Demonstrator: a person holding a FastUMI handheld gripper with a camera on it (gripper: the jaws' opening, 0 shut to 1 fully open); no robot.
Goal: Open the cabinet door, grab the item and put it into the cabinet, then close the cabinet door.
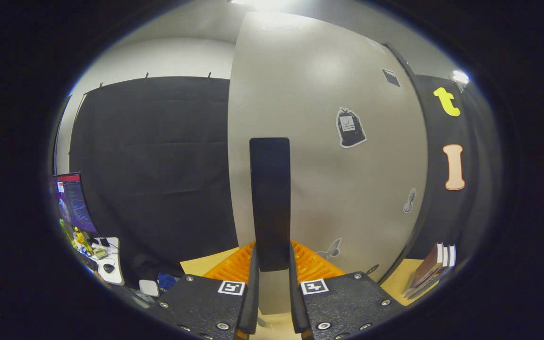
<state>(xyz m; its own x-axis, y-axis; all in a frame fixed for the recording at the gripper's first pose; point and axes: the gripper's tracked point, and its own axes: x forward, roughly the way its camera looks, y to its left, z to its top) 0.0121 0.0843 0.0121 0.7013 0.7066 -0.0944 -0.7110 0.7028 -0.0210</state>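
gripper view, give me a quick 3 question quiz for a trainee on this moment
1. True or false: the gripper has its fingers on either side of the black handle.
2. What lies behind the fingers, beside the cabinet door? A) orange rack B) blue bowl C) green cup
3. What stands at the far side of the door, near the booth wall?

Key: 1 true; 2 A, the orange rack; 3 a stack of books.

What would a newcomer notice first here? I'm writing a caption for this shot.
The tall dark handle standing upright between the fingers of the tool, which look closed on it. Behind it spreads the pale cabinet door with stickers, and an orange rack lies low just beyond the fingers.
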